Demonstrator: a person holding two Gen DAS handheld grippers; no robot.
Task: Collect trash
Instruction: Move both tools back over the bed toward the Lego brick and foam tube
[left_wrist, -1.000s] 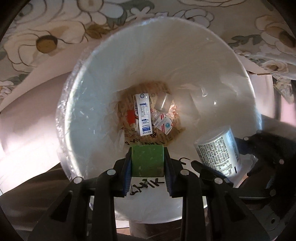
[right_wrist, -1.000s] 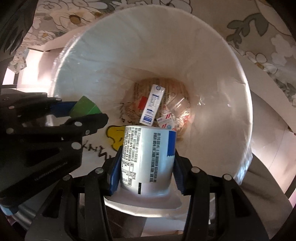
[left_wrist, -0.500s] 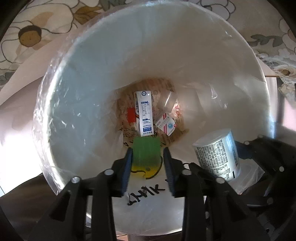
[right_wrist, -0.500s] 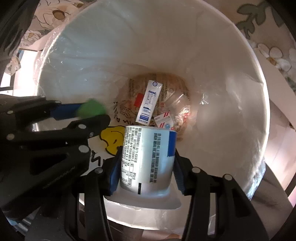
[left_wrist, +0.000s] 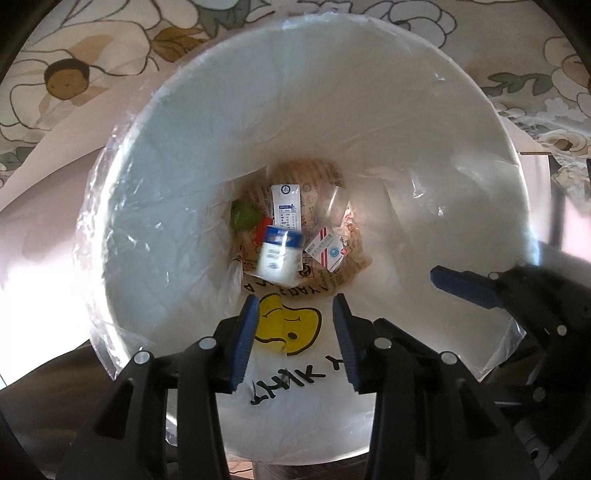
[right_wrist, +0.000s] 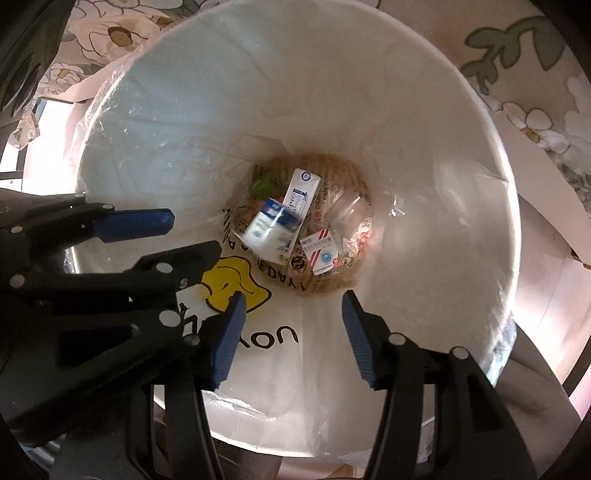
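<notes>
Bin: a round white waste bin (left_wrist: 369, 92) lined with a clear plastic bag, seen from straight above, standing on a floral-patterned floor covering (left_wrist: 66, 77).
Left hand-held gripper (left_wrist: 295, 321): fingers spread apart over the near rim, nothing between the blue pads (left_wrist: 245, 332) — empty.
Right hand-held gripper (right_wrist: 290, 321): likewise spread wide and empty, hanging over the bin mouth just beside the left one.
White tub: a white cylindrical container with a blue band and printed label (left_wrist: 277, 254) lies down among the rubbish, blurred — I judge it is just landing.
Green piece: a small green scrap (left_wrist: 243, 218) sits at the bottom's far-left edge, partly under the liner's fold.
Other rubbish: a long white-and-blue carton (right_wrist: 303, 192), a small red-and-white striped packet (right_wrist: 323, 253) and a crumpled clear wrapper (right_wrist: 347, 210), all on brown printed paper (right_wrist: 332, 280) at the bottom.
Liner print: a yellow smiley face (left_wrist: 288, 325) and black lettering on the near wall.
Done: both pieces seem dropped in; everything visible as trash is inside the bin.
Left: no trash shows outside the bin here — whether more waits elsewhere, I cannot tell from these views.
</notes>
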